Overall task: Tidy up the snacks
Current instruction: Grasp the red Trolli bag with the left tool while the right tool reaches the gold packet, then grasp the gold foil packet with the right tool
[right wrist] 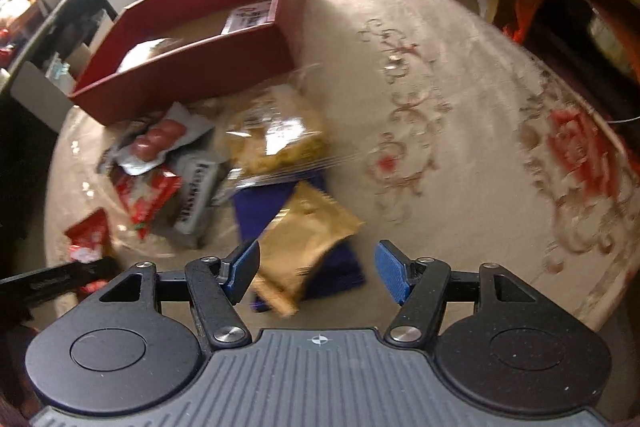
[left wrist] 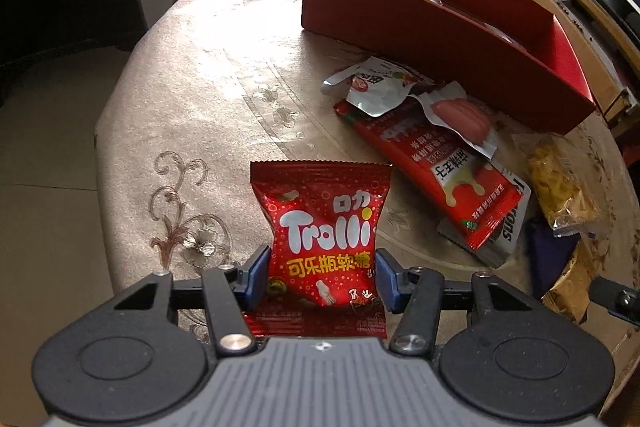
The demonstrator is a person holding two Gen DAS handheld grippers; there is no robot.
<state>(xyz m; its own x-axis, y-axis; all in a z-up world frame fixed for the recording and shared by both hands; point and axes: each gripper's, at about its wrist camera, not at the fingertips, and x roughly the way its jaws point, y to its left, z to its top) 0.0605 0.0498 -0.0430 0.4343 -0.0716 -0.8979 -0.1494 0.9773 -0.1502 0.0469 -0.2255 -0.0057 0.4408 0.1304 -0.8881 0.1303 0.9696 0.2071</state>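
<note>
A red Trolli gummy bag (left wrist: 324, 227) stands upright between the blue pads of my left gripper (left wrist: 322, 267), which is shut on its lower half. To its right lies a loose pile of snacks: a long red packet (left wrist: 436, 171), a sausage pack (left wrist: 460, 111) and a clear bag of yellow chips (left wrist: 560, 183). My right gripper (right wrist: 316, 261) hangs open over a gold packet (right wrist: 312, 227) that lies on a dark blue packet (right wrist: 264, 203); its pads do not press on either. The right wrist view is blurred.
A long red box (left wrist: 400, 23) stands behind the pile, with a few packets inside; the right wrist view shows it as the red box (right wrist: 192, 75). The round table (right wrist: 460, 167) has a beige floral cloth. Furniture and shelves surround it.
</note>
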